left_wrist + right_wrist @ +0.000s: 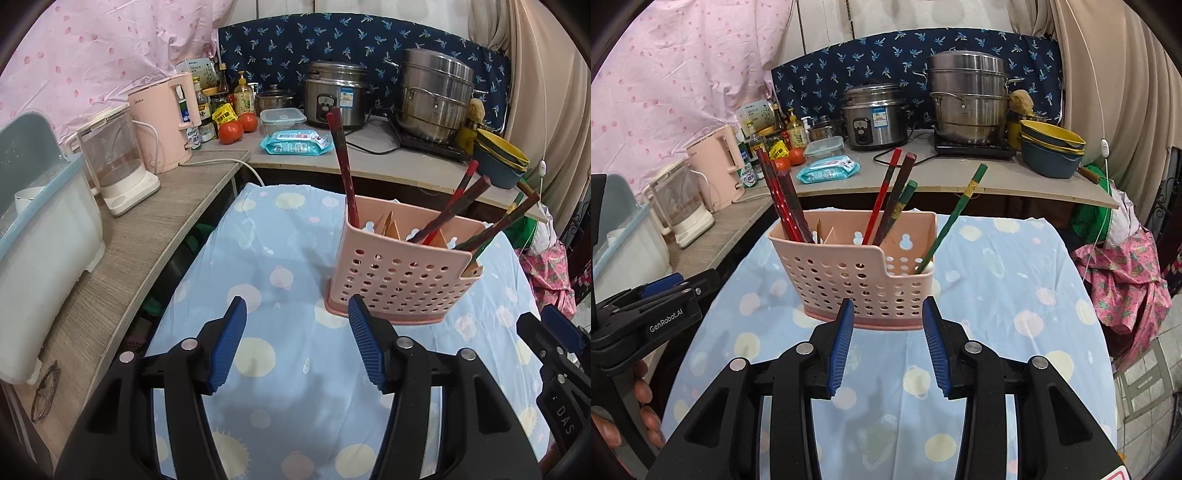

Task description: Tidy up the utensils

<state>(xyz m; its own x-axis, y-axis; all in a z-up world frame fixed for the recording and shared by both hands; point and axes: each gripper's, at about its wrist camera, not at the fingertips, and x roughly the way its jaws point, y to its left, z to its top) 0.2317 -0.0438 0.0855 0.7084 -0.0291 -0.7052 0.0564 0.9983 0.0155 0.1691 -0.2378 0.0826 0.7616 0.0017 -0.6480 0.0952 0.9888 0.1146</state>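
Observation:
A pink perforated utensil holder (399,280) stands upright on a table under a blue dotted cloth (280,258). Dark red chopsticks (341,166) lean in its left compartment; other red, brown and green ones (458,206) stick out toward the right. My left gripper (295,306) hovers over the cloth just in front and left of the holder, open and empty. In the right wrist view the holder (849,280) sits straight ahead, with a green chopstick (960,206) in its right end. My right gripper (887,306) is open and empty in front of its base.
A wooden counter along the left carries a pink kettle (166,122), a glass jug (118,158) and a white bin (44,236). At the back are a rice cooker (873,118), steamer pot (967,99), stacked bowls (1052,151), wipes (829,168) and tomatoes (236,129).

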